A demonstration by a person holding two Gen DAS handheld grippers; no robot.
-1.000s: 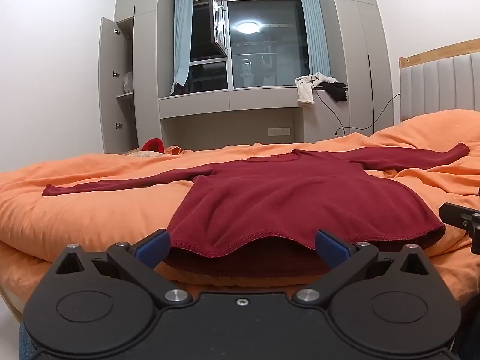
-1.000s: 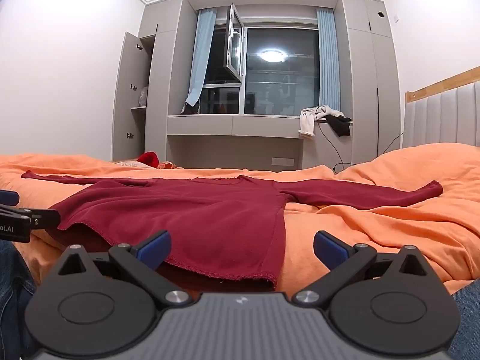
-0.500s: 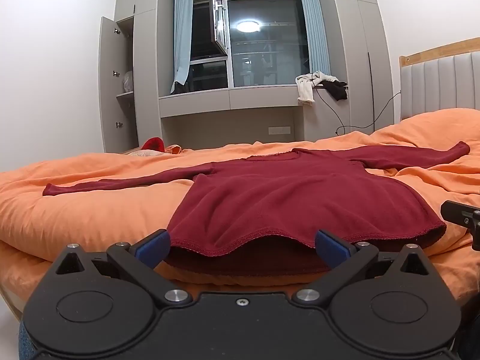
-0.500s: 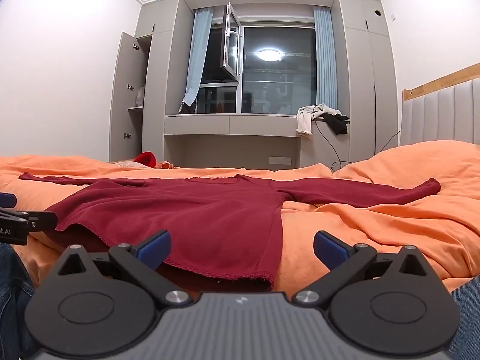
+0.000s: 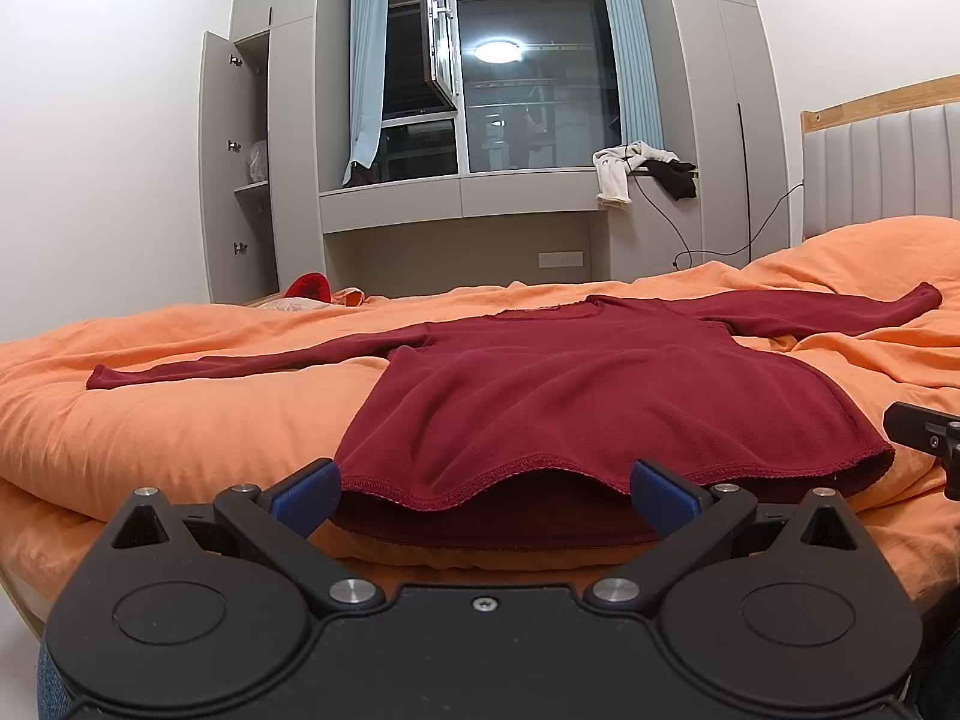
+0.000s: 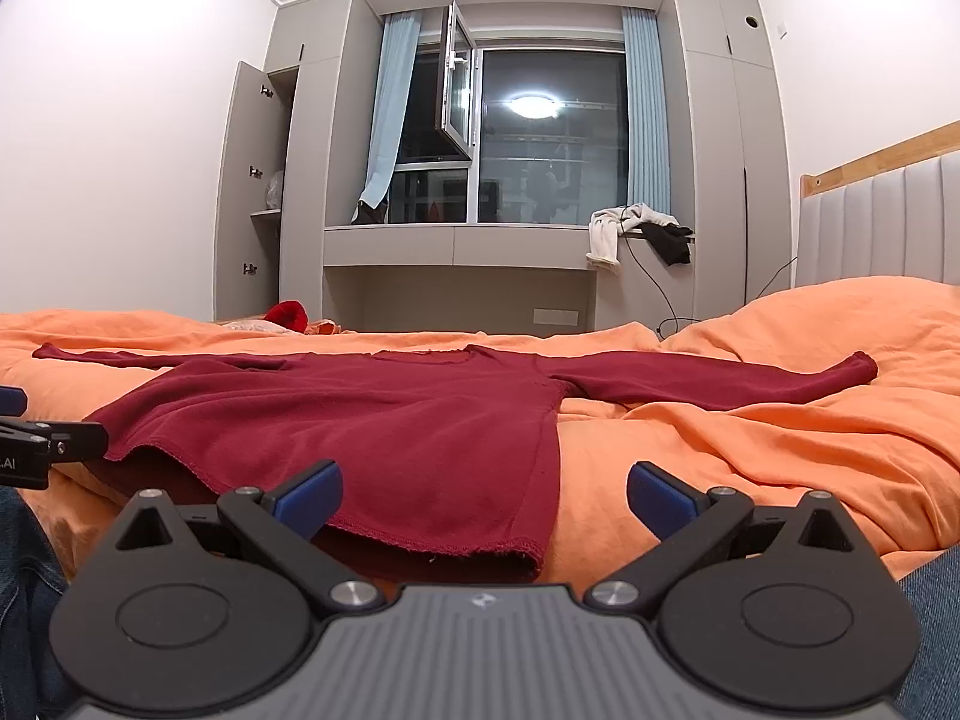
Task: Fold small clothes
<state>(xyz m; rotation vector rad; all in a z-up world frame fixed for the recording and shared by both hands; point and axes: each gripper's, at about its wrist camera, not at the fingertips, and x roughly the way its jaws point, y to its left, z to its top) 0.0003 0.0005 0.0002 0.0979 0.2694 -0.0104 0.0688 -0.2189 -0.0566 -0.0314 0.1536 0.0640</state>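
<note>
Both tongs (image 5: 483, 495) (image 6: 483, 489) gape just short of the sweater (image 5: 600, 402) hem

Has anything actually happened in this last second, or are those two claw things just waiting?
Almost nothing. The right gripper has tipped or dropped slightly, so the room sits a bit lower in its view. Nothing was grabbed or released. The left gripper stays put, both sets of jaws remain wide open and empty at the hem of the red top, which still lies spread flat on the orange duvet.
</note>
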